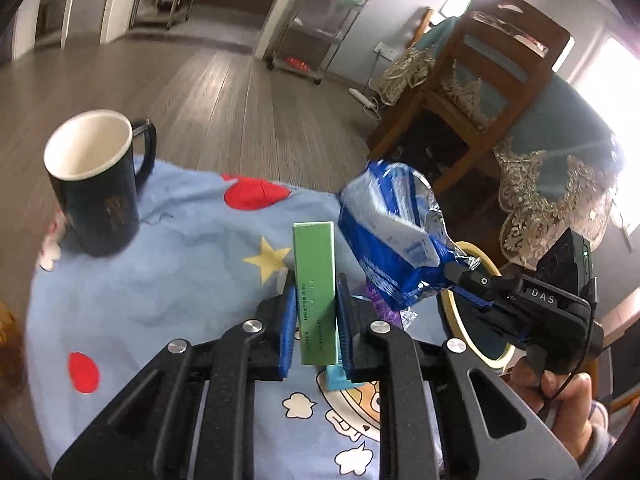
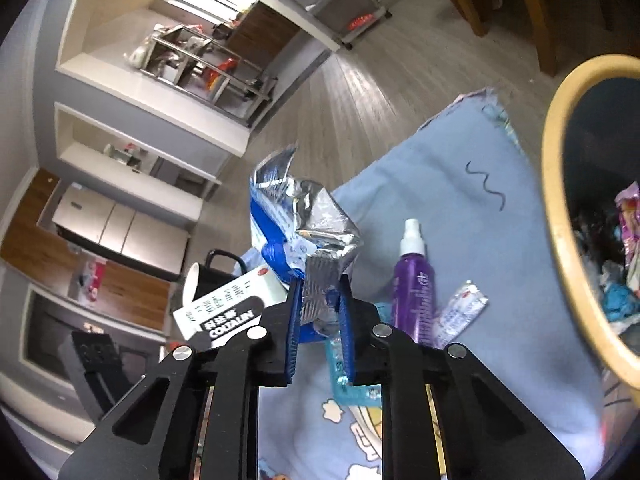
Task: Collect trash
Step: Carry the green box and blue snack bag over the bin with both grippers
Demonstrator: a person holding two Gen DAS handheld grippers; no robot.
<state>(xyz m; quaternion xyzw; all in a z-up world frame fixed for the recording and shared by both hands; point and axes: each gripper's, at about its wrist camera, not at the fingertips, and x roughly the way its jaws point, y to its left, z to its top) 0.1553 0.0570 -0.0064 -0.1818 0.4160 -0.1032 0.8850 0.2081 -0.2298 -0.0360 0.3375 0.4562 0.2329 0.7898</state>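
My left gripper (image 1: pixel 316 284) is shut on a green box (image 1: pixel 314 276) and holds it upright above the blue cartoon cloth (image 1: pixel 160 272). My right gripper (image 2: pixel 320 284) is shut on a blue and silver foil wrapper (image 2: pixel 304 232); in the left wrist view the right gripper (image 1: pixel 460 270) holds the wrapper (image 1: pixel 392 236) aloft beside the green box. A bin with a yellow rim (image 2: pixel 560 216) stands at the right with trash inside; its rim (image 1: pixel 486 256) shows behind the right gripper. A small sachet (image 2: pixel 460 312) lies on the cloth (image 2: pixel 460 184).
A black mug (image 1: pixel 96 184) stands at the cloth's far left. A purple spray bottle (image 2: pixel 414 284) lies beside the sachet. A teal packet (image 2: pixel 340 376) lies under my right gripper. A white Coltalin box (image 2: pixel 228 304) lies at the left. A wooden chair (image 1: pixel 480 92) stands beyond the table.
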